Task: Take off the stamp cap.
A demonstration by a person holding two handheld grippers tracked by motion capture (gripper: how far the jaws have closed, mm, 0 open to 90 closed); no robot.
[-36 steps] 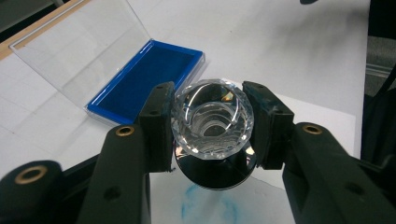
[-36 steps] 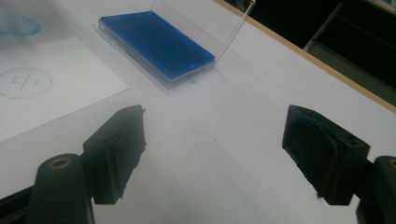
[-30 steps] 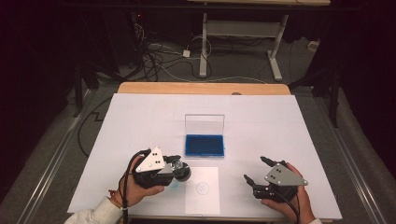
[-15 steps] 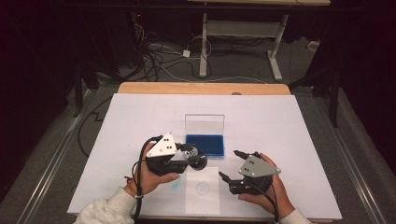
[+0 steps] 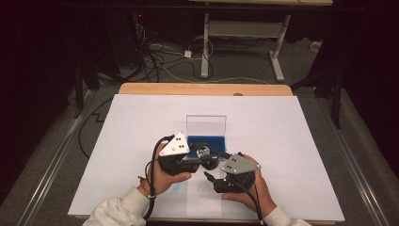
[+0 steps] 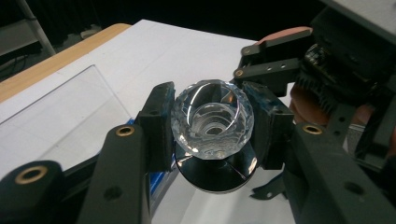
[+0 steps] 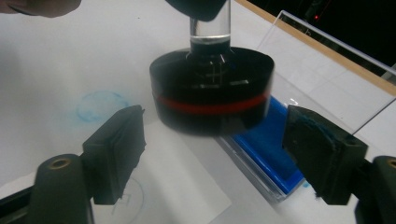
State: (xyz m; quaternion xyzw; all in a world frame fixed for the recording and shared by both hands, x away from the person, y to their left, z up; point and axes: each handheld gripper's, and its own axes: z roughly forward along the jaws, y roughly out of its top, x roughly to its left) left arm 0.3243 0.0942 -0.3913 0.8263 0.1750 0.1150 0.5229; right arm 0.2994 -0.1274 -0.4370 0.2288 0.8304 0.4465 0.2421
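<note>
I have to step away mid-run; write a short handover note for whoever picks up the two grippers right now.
Left gripper: shut on the stamp, gripping its faceted clear knob, held above the table.
Right gripper: open, jaws either side of the stamp's black base, not touching it.
Blue ink pad: lid open, beside the stamp.
Paper sheet: one faint round print visible.
Left: whether the stamp is inked cannot be told; probably ink it, then press it on the sheet.

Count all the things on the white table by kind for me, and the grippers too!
Stamp: 1
Blue ink pad with clear lid: 1
Sheet of paper: 1
Grippers, left gripper and right gripper: 2
Total: 5
</note>
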